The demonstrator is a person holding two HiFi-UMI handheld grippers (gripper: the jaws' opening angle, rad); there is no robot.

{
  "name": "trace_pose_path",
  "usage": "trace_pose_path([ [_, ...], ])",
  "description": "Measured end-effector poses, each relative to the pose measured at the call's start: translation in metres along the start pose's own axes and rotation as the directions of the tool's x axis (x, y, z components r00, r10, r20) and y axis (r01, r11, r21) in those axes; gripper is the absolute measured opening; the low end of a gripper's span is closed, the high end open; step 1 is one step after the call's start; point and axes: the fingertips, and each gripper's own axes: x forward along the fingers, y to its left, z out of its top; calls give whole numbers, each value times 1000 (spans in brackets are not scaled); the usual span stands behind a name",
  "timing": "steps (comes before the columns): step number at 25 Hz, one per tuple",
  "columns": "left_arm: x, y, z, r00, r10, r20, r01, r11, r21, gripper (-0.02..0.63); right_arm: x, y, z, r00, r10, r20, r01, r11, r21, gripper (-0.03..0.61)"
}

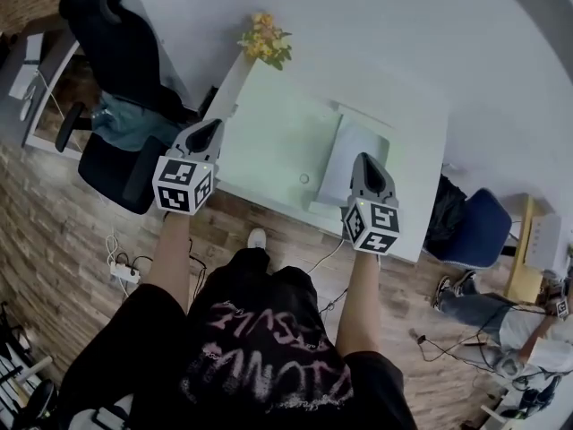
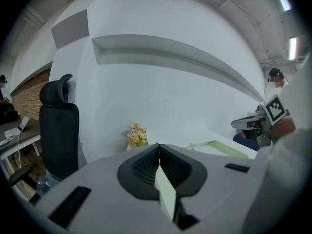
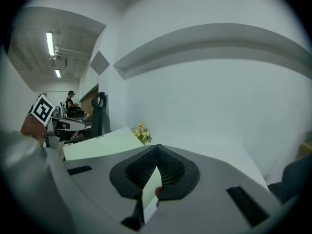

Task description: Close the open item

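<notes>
On the white table (image 1: 412, 150) lies a pale green flat item (image 1: 277, 146), open, with a lighter panel (image 1: 355, 161) spread out to its right. My left gripper (image 1: 204, 133) hovers over the table's left edge, beside the green part, jaws shut and empty. My right gripper (image 1: 370, 167) hangs over the lighter panel near the front edge, jaws together with nothing between them. The left gripper view shows the shut left gripper (image 2: 159, 146) and the green item (image 2: 219, 147) to its right. In the right gripper view the item (image 3: 100, 143) lies left of the shut right gripper (image 3: 156, 148).
A bunch of yellow flowers (image 1: 265, 41) stands at the table's far left corner. A black office chair (image 1: 116, 79) is to the left, a blue chair (image 1: 479, 227) to the right. A person (image 1: 528, 321) sits at lower right. A power strip (image 1: 124, 273) and cables lie on the wood floor.
</notes>
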Motion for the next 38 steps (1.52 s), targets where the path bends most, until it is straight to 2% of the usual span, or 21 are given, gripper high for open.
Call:
trace_pose_path([
  [11, 6, 16, -21, 997, 19, -69, -21, 1000, -20, 2, 51, 37, -5, 993, 115, -39, -116, 993, -24, 9],
  [18, 4, 10, -41, 992, 10, -124, -15, 999, -40, 55, 62, 46, -15, 985, 166, -56, -167, 985, -31, 9],
  [22, 8, 8, -55, 982, -15, -187, 3, 998, -64, 120, 65, 51, -25, 981, 178, -78, -181, 983, -28, 9],
  [27, 12, 6, -65, 973, -45, -227, 28, 997, -77, 146, 68, 52, -29, 979, 184, -88, -187, 982, -27, 9],
  [32, 16, 1, -75, 961, -87, -263, 65, 994, -92, 143, 72, 53, -32, 978, 187, -95, -190, 981, -28, 9],
  [35, 17, -2, -78, 957, -101, -273, 80, 993, -88, 99, 73, 52, -33, 978, 185, -98, -189, 981, -31, 9],
  [38, 17, -1, -78, 957, -104, -272, 80, 992, -96, 90, 73, 51, -34, 979, 179, -101, -183, 983, -30, 9],
])
